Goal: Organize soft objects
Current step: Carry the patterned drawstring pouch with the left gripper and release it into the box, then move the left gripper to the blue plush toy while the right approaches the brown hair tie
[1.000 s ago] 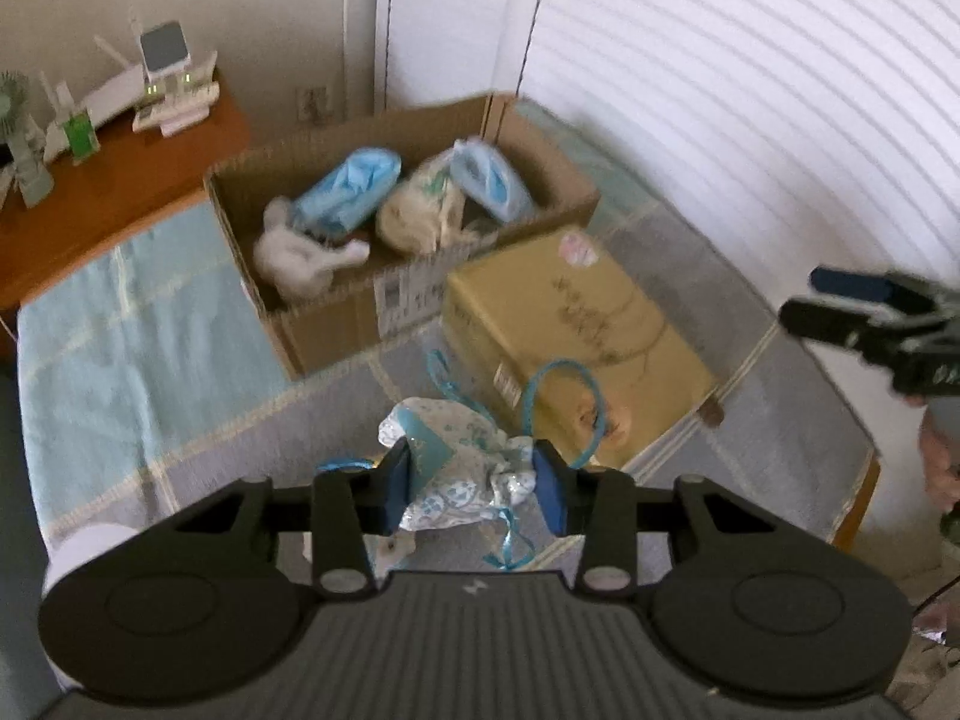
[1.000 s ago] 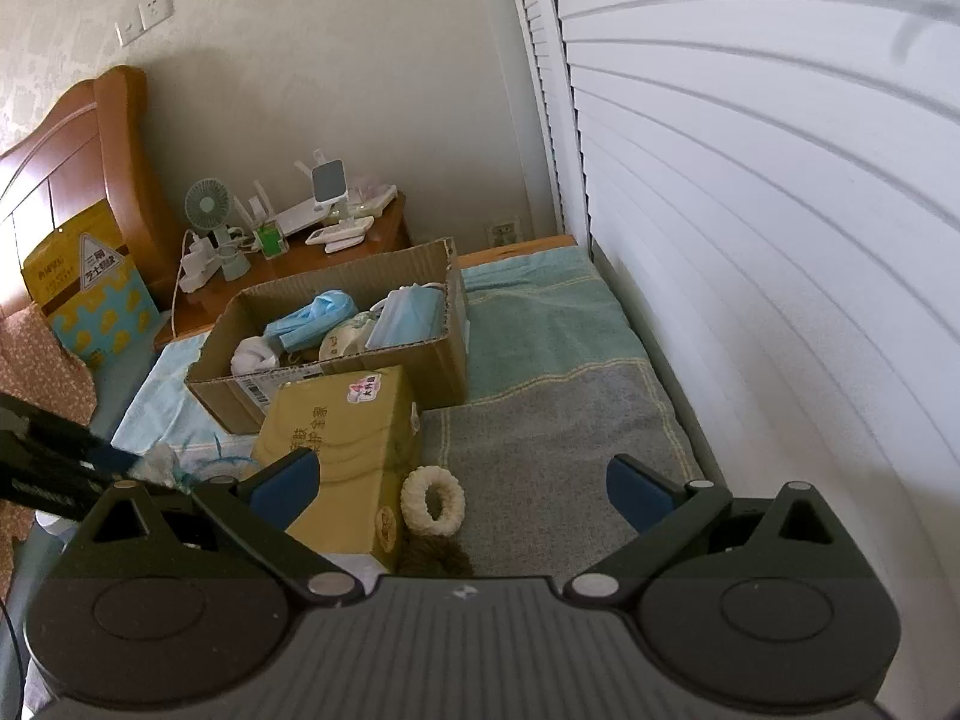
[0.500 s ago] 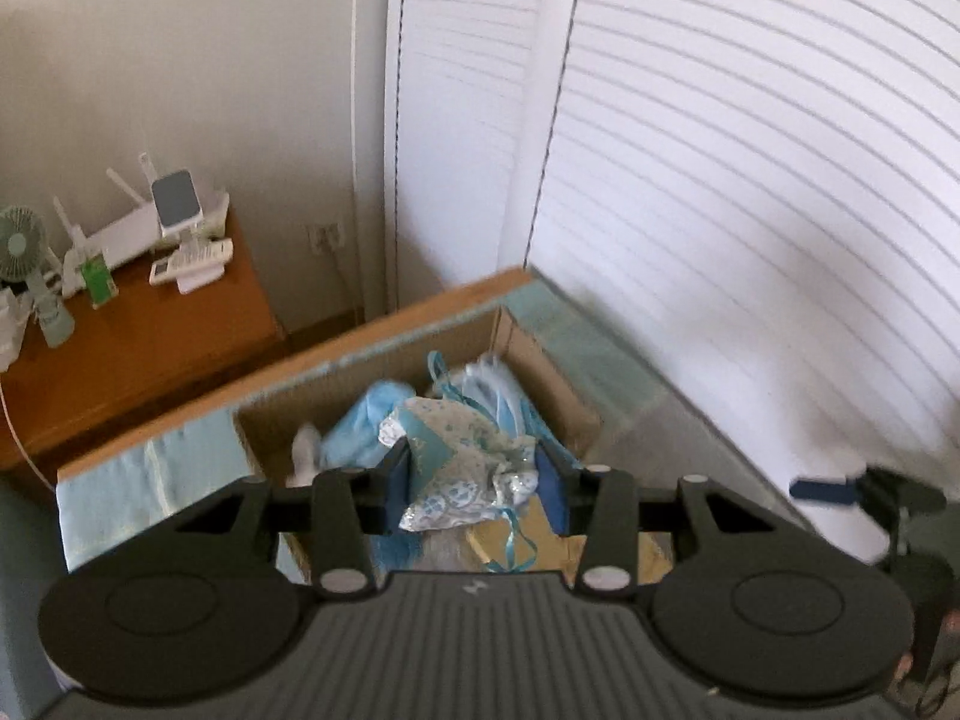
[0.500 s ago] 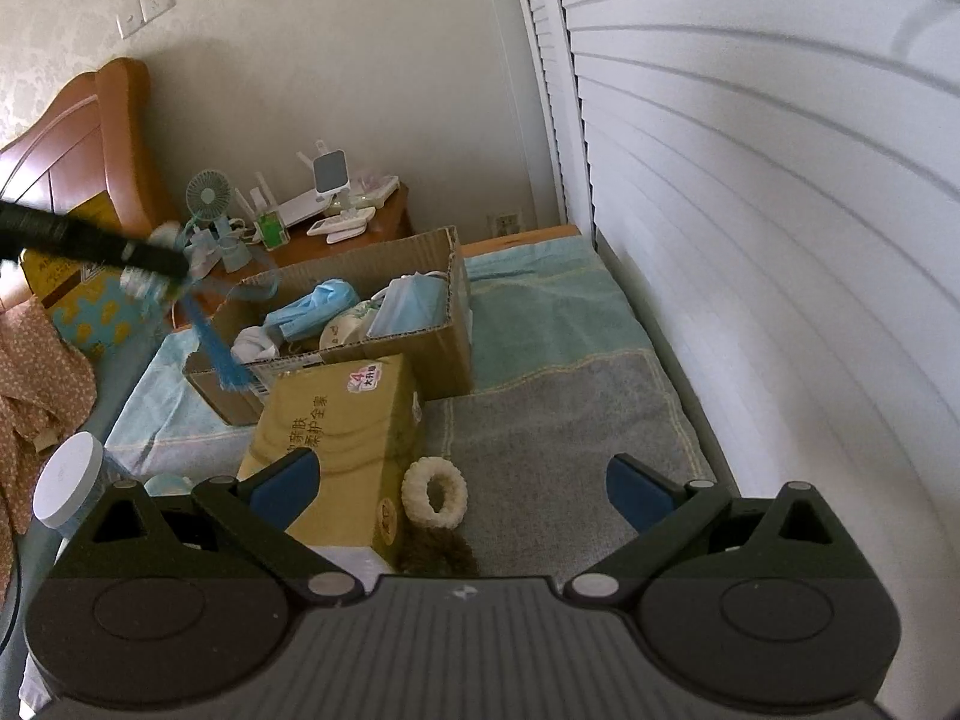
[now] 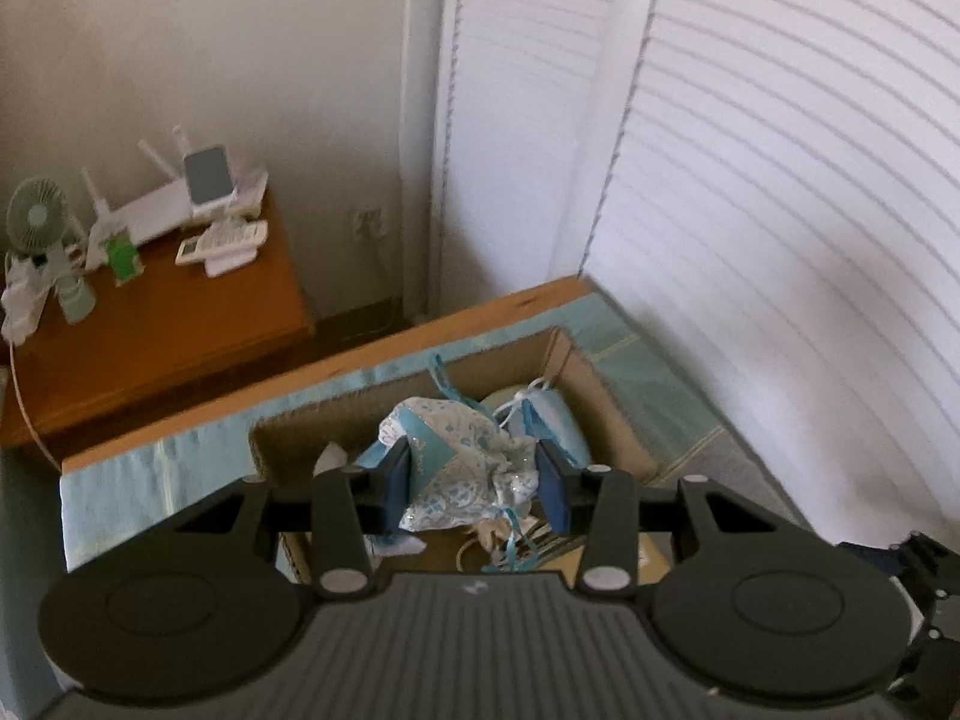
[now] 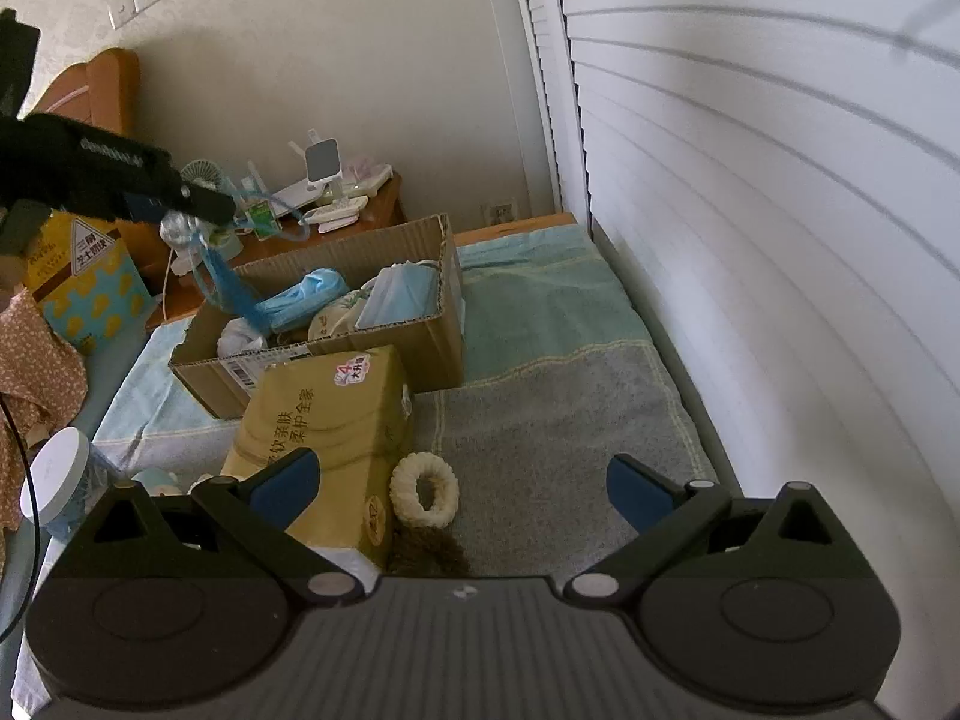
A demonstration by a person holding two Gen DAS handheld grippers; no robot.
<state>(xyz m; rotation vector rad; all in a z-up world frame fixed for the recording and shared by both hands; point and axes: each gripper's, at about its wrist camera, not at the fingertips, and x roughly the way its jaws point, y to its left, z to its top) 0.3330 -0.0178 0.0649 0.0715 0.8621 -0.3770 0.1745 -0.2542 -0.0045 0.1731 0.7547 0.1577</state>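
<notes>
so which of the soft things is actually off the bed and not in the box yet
The blue-and-white patterned drawstring pouch: it is gripped between the left gripper fingers above the cardboard box. The face masks lie inside the box, and the cream scrunchie rests on the bed.

We saw that each gripper (image 5: pixel 474 483) (image 6: pixel 462 483) had a broad, dark grey ribbed body with two round black discs at its sides. Black linkage arms ran forward from silver pivot screws to blue pads (image 6: pixel 285 480). A small white mark sat on the ribbed top.
</notes>
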